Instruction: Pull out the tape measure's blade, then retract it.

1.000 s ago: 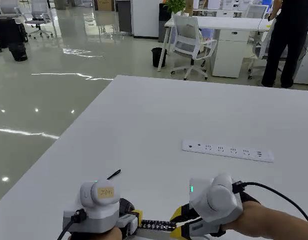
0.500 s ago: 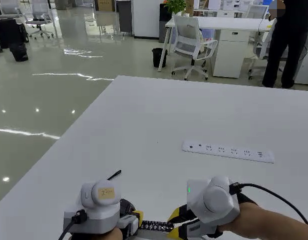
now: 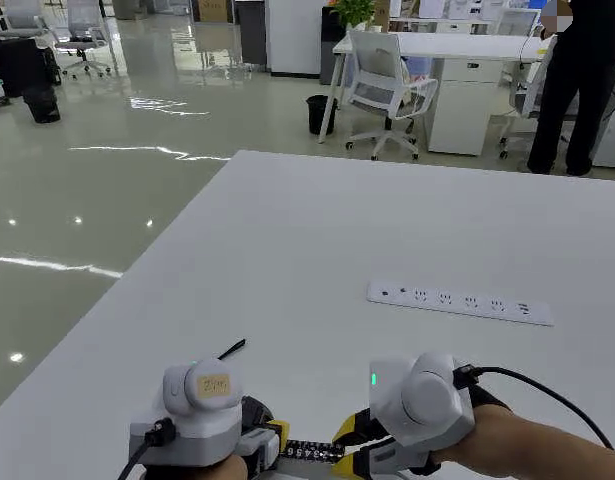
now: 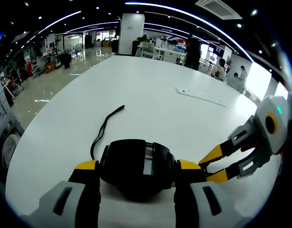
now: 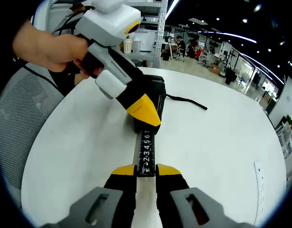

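Head view: the left gripper (image 3: 259, 447) and right gripper (image 3: 345, 452) meet at the near edge of the broad white counter (image 3: 387, 230), with a short run of black, numbered blade (image 3: 312, 452) spanning the gap between them; a long white power strip (image 3: 459, 302) lies well apart, farther back and to the right. Left gripper view: the left gripper (image 4: 137, 165) has its yellow-tipped fingers (image 4: 86, 165) closed against both sides of the rounded black tape measure case (image 4: 136, 166), which rests on the counter; a thin black strap (image 4: 105, 126) trails from the case across the surface, and the right gripper (image 4: 214, 165) enters from the right. The blade itself cannot be made out here. Right gripper view: the right gripper (image 5: 146, 170) has its fingers (image 5: 123, 169) drawn nearly together, pinching the blade (image 5: 146, 152) flat between them; white numerals from 2 to 7 are legible on it. The blade runs straight to the case (image 5: 153, 97), where a finger of the left gripper (image 5: 143, 110) overlaps the case mouth. The strap (image 5: 186, 101) lies beyond.
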A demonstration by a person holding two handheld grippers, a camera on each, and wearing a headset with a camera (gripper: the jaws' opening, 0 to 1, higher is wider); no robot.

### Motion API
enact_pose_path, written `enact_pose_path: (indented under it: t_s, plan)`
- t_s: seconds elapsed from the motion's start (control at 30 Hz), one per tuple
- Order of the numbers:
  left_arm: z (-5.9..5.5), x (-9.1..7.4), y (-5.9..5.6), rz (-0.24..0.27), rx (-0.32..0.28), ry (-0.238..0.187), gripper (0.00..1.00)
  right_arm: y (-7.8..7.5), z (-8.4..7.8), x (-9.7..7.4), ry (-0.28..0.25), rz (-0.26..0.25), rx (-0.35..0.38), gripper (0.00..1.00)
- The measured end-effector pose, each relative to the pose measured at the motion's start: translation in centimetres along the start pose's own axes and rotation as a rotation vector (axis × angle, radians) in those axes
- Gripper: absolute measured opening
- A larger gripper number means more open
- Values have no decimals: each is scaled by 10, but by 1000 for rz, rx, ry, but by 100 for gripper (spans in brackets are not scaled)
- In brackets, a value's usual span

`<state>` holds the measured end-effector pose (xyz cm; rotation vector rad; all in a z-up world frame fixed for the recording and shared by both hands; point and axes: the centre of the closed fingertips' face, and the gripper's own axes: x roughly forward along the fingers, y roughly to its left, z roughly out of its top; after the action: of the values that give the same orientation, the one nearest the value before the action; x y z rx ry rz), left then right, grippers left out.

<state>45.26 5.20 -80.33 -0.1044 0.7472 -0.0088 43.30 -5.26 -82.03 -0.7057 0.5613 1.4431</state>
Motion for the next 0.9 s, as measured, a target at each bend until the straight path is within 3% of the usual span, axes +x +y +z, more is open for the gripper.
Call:
enact_pose_path:
  t_s: [0.9]
  plan:
    - [1,-1,2,-7,-12,-1,58,0,10,8,-6,-1,-6,15]
